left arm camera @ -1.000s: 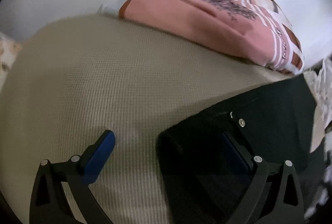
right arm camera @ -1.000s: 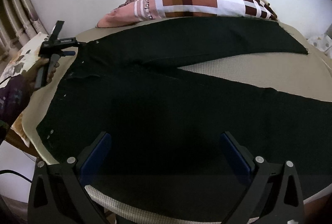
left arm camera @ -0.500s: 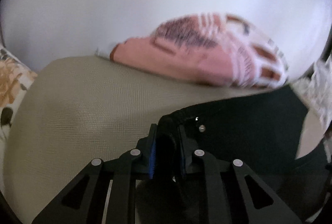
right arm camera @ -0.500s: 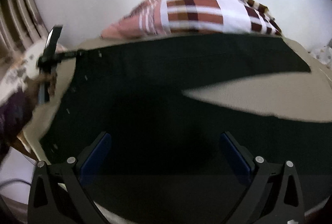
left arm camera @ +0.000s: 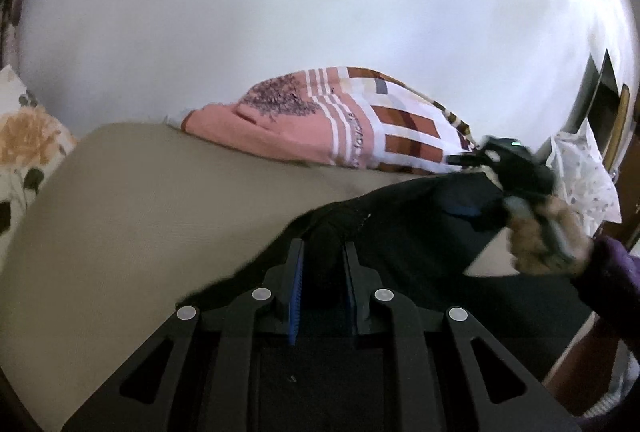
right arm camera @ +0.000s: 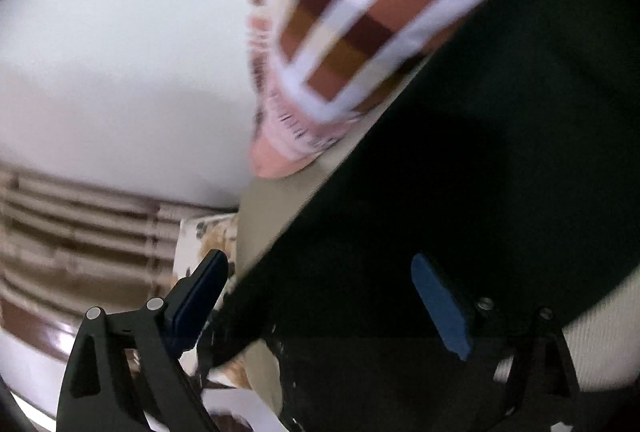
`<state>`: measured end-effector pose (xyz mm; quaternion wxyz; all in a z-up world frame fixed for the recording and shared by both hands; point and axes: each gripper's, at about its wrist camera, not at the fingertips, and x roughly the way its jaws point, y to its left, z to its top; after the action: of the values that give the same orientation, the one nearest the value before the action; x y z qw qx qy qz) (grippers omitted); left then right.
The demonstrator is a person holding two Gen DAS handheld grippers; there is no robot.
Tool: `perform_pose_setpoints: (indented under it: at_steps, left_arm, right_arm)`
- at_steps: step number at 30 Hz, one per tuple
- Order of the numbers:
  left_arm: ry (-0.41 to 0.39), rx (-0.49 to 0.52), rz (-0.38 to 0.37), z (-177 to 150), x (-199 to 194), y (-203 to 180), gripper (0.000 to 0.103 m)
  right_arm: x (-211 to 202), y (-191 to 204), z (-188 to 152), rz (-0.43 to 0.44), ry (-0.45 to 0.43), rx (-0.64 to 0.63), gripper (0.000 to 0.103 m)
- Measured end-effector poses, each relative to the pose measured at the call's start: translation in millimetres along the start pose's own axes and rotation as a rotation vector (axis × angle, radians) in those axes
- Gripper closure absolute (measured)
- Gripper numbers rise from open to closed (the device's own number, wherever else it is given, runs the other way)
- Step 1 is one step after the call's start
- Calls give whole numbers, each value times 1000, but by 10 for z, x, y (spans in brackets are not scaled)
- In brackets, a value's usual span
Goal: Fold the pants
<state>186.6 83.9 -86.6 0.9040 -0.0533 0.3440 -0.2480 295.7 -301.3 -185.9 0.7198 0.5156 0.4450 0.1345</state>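
Observation:
Black pants lie on a beige mattress. My left gripper is shut on a bunched fold of the waistband and holds it lifted. In the left wrist view my right gripper reaches onto the pants further right, held by a hand in a purple sleeve. In the tilted, blurred right wrist view the right gripper is open, its blue pads spread over the black pants near their edge.
A pink and checked pillow lies at the back against a white wall. A floral cushion sits at the left. A radiator is beside the bed. A white patterned bag stands at the right.
My left gripper closed on the waistband and lifted it. My right gripper swung toward the waistband side and tilted sharply, still open.

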Motion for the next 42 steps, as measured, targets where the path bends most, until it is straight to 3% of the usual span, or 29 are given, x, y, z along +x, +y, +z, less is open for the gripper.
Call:
perform_pose_setpoints:
  at_steps: [1, 3, 4, 6, 9, 13, 17, 19, 23, 28, 31, 32, 33, 35, 38, 41, 42]
  left_arm:
    - [3, -11, -5, -41, -37, -22, 85]
    - [16, -28, -12, -88, -53, -42, 85]
    - [24, -33, -12, -117, -63, -54, 85]
    - [36, -47, -5, -144, -83, -49, 85]
    - [47, -106, -15, -177, -204, 48, 85]
    - [71, -158, -12, -348, -458, 141, 85]
    - [121, -178, 15, -638, -639, 171, 85]
    - [151, -182, 41, -804, -673, 195, 85]
    - [215, -166, 87, -1189, -695, 256, 85]
    - [297, -55, 173, -1431, -696, 148, 83]
    - [282, 3, 227, -1409, -825, 7, 81]
    - [270, 36, 271, -1392, -877, -79, 74]
    - [264, 55, 320, -1383, -904, -120, 52]
    - [250, 91, 437, -1358, -936, -185, 22]
    - [209, 56, 433, -1290, -1025, -169, 19]
    - [208, -22, 417, -1189, -1039, -108, 19]
    - [199, -61, 385, -1158, -1047, -77, 19]
  right_arm:
    - [74, -62, 67, 6, 6, 34, 23]
    - [221, -95, 154, -41, 41, 21, 59]
    - [257, -81, 153, -101, 43, 3, 90]
    - [239, -43, 75, -131, 25, -15, 95]
    - [-4, 175, -301, -172, -40, -141, 95]
    - [-430, 357, -1107, -182, -59, -268, 95]
    - [-693, 262, -1789, -178, -14, -260, 96]
    - [-698, 129, -2159, -185, 23, -232, 97]
    - [-543, -289, -2584, -196, 98, -143, 97]
    - [-423, -574, -2702, -151, 130, -74, 97]
    - [-391, -578, -2690, -92, 128, -40, 94]
    - [-425, -625, -2681, -67, 129, -23, 93]
    - [-437, -648, -2686, -50, 122, -10, 93]
    - [-486, -690, -2679, -13, 104, 4, 89]
    - [-607, -729, -2630, 30, 46, 17, 80]
    - [-978, -880, -2472, 68, -77, 55, 56]
    - [-1081, -945, -2431, 87, -119, 75, 55]
